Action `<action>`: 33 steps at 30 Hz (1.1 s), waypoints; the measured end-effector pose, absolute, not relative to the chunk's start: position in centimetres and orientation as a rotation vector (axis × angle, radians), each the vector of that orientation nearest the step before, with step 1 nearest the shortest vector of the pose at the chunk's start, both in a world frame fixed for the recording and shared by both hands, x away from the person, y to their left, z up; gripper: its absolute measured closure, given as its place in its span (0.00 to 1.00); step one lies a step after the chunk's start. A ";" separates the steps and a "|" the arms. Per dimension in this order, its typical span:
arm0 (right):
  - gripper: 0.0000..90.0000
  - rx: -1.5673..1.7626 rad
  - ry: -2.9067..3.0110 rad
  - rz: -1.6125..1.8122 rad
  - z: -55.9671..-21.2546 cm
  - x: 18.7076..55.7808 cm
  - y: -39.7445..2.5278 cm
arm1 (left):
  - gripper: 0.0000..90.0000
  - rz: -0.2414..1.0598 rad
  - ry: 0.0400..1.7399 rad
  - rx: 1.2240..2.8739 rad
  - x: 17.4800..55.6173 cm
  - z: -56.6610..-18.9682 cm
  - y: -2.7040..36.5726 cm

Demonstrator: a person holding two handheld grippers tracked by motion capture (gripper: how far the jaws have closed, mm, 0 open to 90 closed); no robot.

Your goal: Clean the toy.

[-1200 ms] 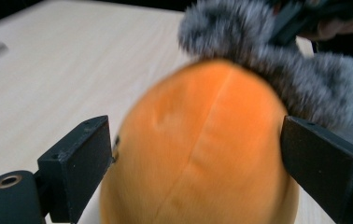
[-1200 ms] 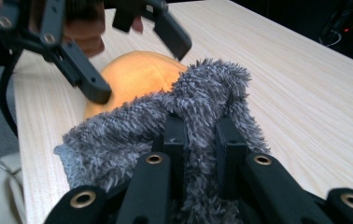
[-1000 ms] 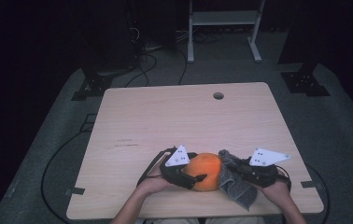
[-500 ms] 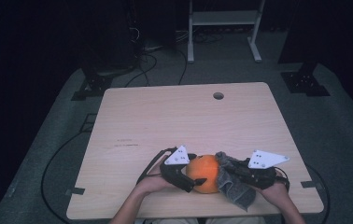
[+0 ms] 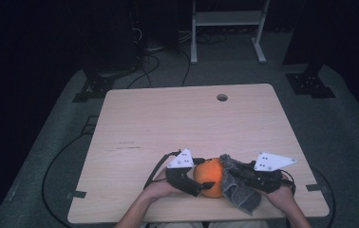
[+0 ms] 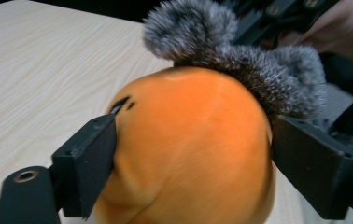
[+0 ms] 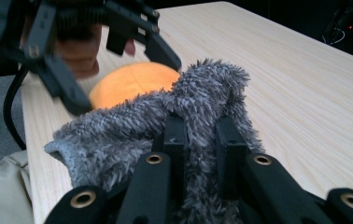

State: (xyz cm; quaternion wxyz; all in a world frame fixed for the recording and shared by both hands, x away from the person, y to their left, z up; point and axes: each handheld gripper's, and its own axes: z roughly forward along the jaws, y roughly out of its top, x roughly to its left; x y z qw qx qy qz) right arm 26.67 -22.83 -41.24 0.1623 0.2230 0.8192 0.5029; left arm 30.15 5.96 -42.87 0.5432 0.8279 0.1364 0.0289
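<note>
An orange ball-like object (image 5: 209, 177) sits near the table's front edge, and my left gripper (image 5: 197, 182) is shut on it, one jaw on each side, as the left gripper view shows (image 6: 193, 144). A fuzzy grey cloth (image 5: 238, 183) lies against the orange object's right side and over its top (image 6: 240, 60). My right gripper (image 5: 237, 176) is shut on that cloth, its two jaws pinching the pile (image 7: 198, 140). In the right gripper view the orange object (image 7: 132, 81) shows behind the cloth, with the left gripper (image 7: 118, 44) around it.
The wooden table (image 5: 177, 123) has a round cable hole (image 5: 222, 97) near its far edge. Cables (image 5: 59, 161) trail off the left side onto the grey floor. A white metal frame (image 5: 225, 23) stands beyond the table. The person's forearms come in at the front edge.
The grey cloth and my right gripper have shifted slightly left and up over the orange object. The left gripper keeps its hold in nearly the same place.
</note>
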 end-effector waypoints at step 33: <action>0.86 0.746 2.309 1.542 -41.2 27.2 -24.0 | 0.37 0.188 0.374 1.946 29.0 -42.1 5.0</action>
